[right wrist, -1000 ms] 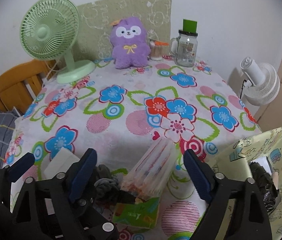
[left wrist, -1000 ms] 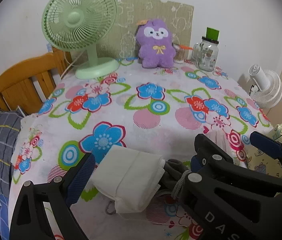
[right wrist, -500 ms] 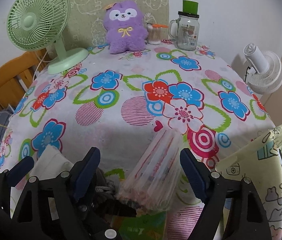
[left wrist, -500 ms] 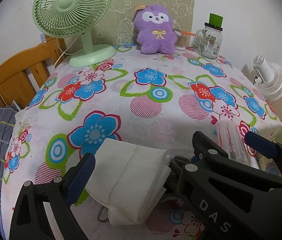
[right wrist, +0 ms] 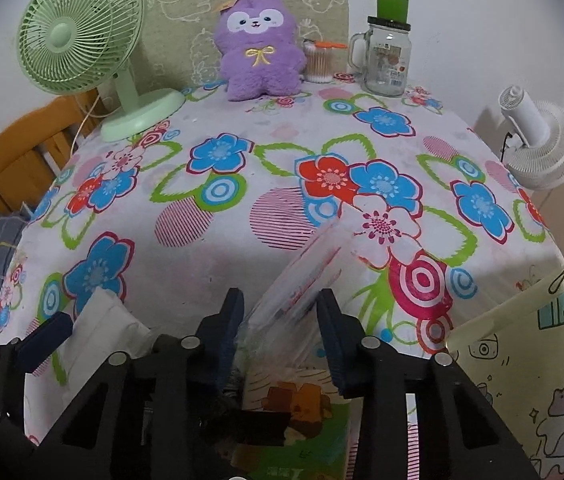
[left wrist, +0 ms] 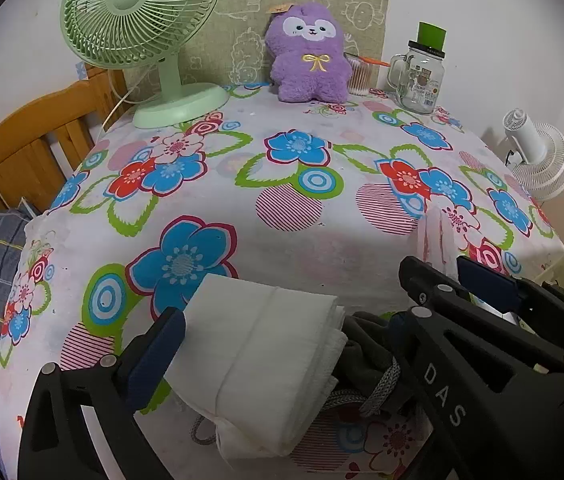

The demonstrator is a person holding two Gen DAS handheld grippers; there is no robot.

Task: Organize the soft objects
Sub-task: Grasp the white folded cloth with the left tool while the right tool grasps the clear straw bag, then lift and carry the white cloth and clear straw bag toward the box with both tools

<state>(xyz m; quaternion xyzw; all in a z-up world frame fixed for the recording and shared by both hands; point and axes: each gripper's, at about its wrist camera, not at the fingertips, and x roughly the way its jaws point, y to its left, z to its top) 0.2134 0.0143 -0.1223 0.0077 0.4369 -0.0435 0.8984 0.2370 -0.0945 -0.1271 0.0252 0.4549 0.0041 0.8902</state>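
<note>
Bottom center of right view, our right gripper (right wrist: 279,330) is clenched on the plastic pack (right wrist: 302,280). Left gripper (left wrist: 277,328) sits released round the folded white cloth (left wrist: 259,350), bottom center. Next: grip cloth, lift both w/o snagging the gray cord (left wrist: 380,386). Plush (right wrist: 259,48) sits top center on desk (right wrist: 241,264).

Left hand-held gripper (left wrist: 282,320) open astride folded white cloth (left wrist: 265,364).

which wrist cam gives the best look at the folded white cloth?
Left wrist: the folded white cloth fills the space between the open left gripper fingers, with folds and seam visible. Right wrist shows only a corner of it at lower left, partly hidden by gripper parts.
</note>
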